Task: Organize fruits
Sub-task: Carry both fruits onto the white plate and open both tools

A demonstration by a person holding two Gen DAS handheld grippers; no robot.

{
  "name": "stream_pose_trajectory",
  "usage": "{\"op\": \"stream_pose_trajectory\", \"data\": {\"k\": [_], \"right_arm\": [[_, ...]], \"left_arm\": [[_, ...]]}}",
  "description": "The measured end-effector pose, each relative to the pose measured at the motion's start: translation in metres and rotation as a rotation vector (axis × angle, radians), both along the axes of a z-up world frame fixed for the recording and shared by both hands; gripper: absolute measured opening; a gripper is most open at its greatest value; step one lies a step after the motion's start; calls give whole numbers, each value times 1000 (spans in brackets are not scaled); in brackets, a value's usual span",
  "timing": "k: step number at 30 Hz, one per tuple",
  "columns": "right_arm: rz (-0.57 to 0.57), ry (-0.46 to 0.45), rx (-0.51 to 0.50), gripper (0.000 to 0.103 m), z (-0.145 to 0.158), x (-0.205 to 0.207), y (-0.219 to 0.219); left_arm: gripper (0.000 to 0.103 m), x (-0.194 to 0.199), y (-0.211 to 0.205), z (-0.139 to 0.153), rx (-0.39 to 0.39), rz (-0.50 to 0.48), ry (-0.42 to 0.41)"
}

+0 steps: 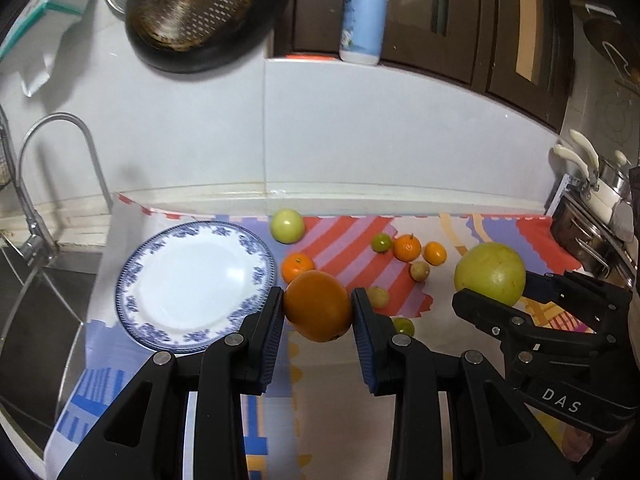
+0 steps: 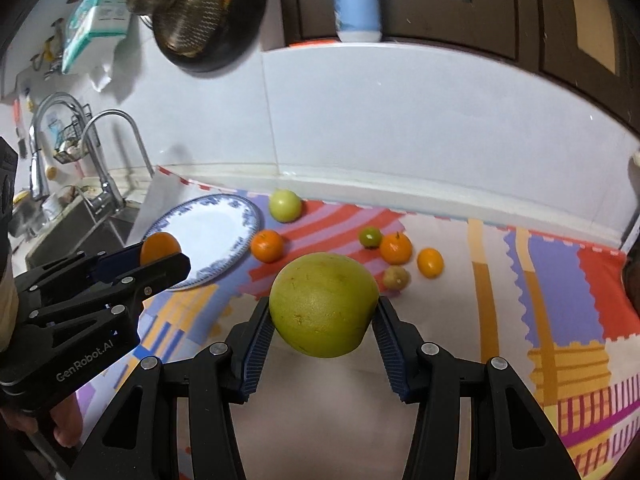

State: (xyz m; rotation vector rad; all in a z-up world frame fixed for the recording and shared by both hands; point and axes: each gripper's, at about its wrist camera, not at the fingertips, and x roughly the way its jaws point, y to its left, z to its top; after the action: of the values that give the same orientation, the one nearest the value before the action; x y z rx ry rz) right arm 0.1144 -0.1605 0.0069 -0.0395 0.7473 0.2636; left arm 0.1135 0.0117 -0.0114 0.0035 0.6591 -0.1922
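My left gripper [image 1: 318,308] has its jaws clamped on a large orange [image 1: 318,306], pads pressing its two sides at the widest part, and the fruit hangs clear of the tabletop [image 1: 340,400] just beside the blue-rimmed plate [image 1: 192,280]. My right gripper [image 2: 322,328] has its jaws clamped on a big green citrus [image 2: 323,304], again across the middle. I judge both fruits firm-skinned and rounded, so they could roll in the pads if I tilt sharply; the green one looks the heavier and fills the jaws, leaving little margin. Holding each across its equator seems right.

Farther out on the patterned mat [image 1: 360,248] lie the rest: a pale green apple [image 1: 287,225] near the wall, a tangerine [image 1: 298,267] just beside the plate, and a loose cluster of small fruits [image 1: 408,248]. These look light and easy to pinch. The plate is bare and fragile, so I would lower fruit onto it gently.
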Motion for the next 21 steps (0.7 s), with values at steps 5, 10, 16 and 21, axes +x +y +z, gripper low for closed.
{"op": "stream_pose_trajectory", "data": {"k": [5, 10, 16, 21], "right_arm": [[41, -32, -4, 51, 11, 0, 20], [83, -53, 6, 51, 20, 7, 45], [138, -64, 7, 51, 23, 20, 77], [185, -39, 9, 51, 19, 39, 102]], "left_arm": [[34, -4, 22, 12, 11, 38, -27], [34, -5, 45, 23, 29, 73, -54], [34, 3, 73, 26, 46, 108, -60], [34, 18, 97, 20, 37, 126, -38]]}}
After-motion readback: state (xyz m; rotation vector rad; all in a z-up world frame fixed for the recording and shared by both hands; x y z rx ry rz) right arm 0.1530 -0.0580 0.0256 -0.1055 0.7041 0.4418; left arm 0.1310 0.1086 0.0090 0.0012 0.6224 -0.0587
